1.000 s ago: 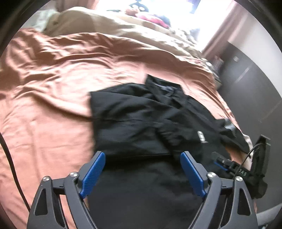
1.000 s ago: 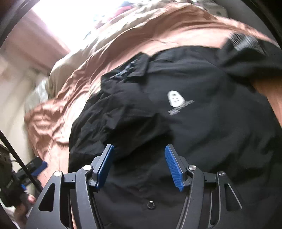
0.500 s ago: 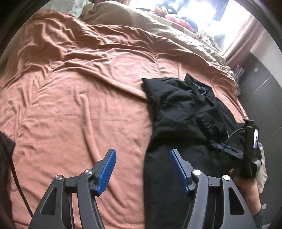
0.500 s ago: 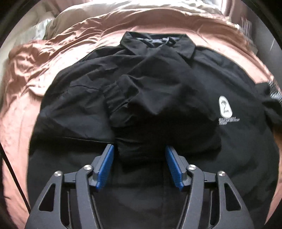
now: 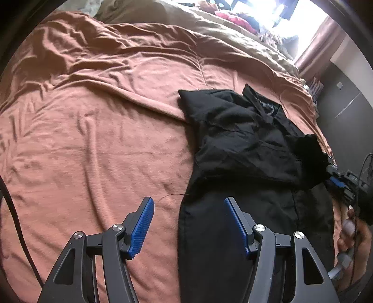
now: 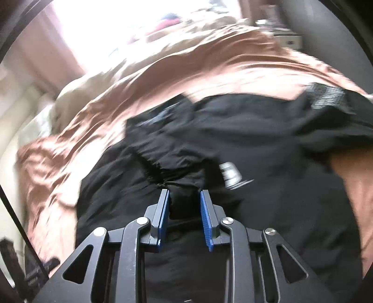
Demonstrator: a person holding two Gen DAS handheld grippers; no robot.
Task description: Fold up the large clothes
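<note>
Here the black jacket (image 5: 244,149) lies spread on the rust-brown bedspread (image 5: 93,144), and everything else is easiest placed against it. In the left wrist view the jacket fills the right half of the bed, its collar (image 5: 261,105) pointing toward the bright window (image 5: 291,21) and one sleeve folded across its chest. The left gripper (image 5: 188,223) hangs over the jacket's near left edge with its blue pads wide apart and nothing between them; one pad sits over bare bedspread, the other over black cloth. This view alone shows the beige blanket (image 5: 186,21) lying beyond the jacket's collar, the dark cabinet (image 5: 345,121) on the jacket's right, and the person's hand (image 5: 354,235) holding the right gripper (image 5: 338,181) at the jacket's right edge.

The right wrist view is smeared by motion, yet it shows what the other one hides. The right gripper (image 6: 184,200) has its pads drawn close together on a bunched, gathered cuff (image 6: 179,184) of the folded sleeve, and the black cloth fills the narrow gap between them. Just right of that cuff a white chest logo (image 6: 230,174) is readable only as a blur. Further right, a sleeve with a pale striped patch (image 6: 326,98) stretches out from the jacket over the bedspread (image 6: 233,72). A black cable (image 6: 14,214) crosses the frame's left edge, well apart from the jacket.
</note>
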